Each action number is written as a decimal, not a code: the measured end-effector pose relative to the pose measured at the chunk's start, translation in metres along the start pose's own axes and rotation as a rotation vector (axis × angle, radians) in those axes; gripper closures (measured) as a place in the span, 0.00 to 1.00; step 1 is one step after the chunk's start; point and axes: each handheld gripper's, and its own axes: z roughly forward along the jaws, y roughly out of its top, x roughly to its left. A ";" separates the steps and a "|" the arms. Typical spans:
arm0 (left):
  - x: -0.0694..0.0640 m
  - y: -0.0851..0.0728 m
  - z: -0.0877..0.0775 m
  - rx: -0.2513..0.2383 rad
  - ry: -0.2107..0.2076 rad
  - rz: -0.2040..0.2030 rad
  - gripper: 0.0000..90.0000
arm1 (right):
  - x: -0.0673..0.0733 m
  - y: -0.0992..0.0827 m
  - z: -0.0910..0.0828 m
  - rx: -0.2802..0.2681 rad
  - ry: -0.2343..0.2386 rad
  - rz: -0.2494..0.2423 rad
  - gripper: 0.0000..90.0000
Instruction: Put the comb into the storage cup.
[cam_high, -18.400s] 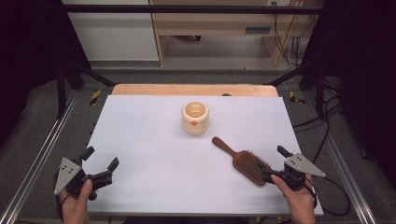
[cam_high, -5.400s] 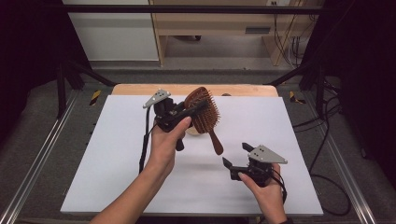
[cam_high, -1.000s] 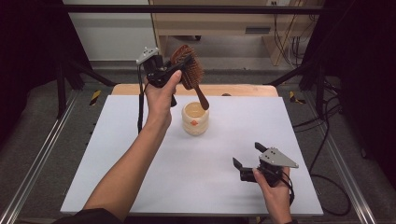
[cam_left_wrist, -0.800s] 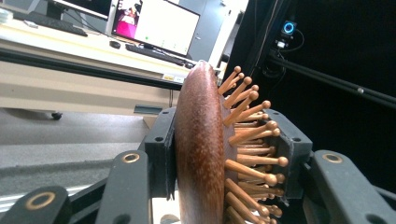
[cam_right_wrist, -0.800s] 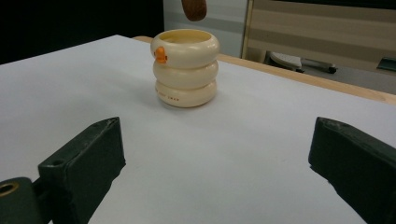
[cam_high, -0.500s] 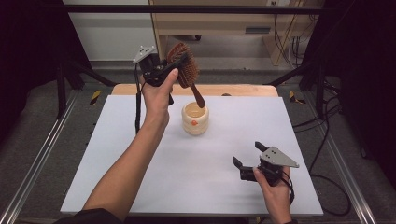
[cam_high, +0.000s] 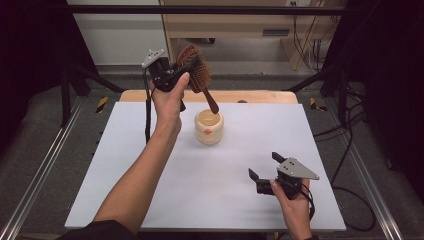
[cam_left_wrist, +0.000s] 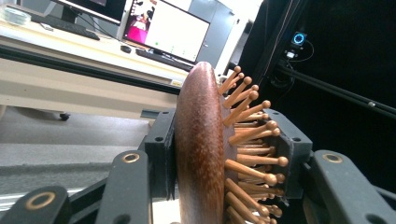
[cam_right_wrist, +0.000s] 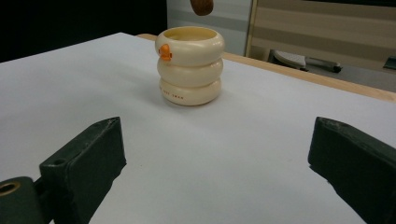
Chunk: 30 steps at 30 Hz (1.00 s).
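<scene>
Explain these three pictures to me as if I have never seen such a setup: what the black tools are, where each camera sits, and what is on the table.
A person holds a hand tool with two black jaws in each hand. The high view looks down on a table covered in white. The other two cameras ride on the tools and look along their jaws. The left gripper is raised above the table, its jaws clamped on the head of a wooden hairbrush, handle pointing down toward a cream ringed cup. The right gripper rests low near the table's front edge, jaws open and empty, facing the cup.
</scene>
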 end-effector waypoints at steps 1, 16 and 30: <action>0.001 0.000 0.000 0.001 -0.001 0.001 0.56 | 0.000 0.000 0.000 -0.002 -0.002 -0.004 0.05; 0.004 -0.010 0.005 0.006 0.005 -0.001 0.56 | 0.000 0.000 0.000 0.002 -0.008 -0.011 0.05; 0.006 -0.009 0.004 0.009 0.016 0.020 0.56 | 0.000 0.000 0.000 0.002 -0.008 -0.013 0.05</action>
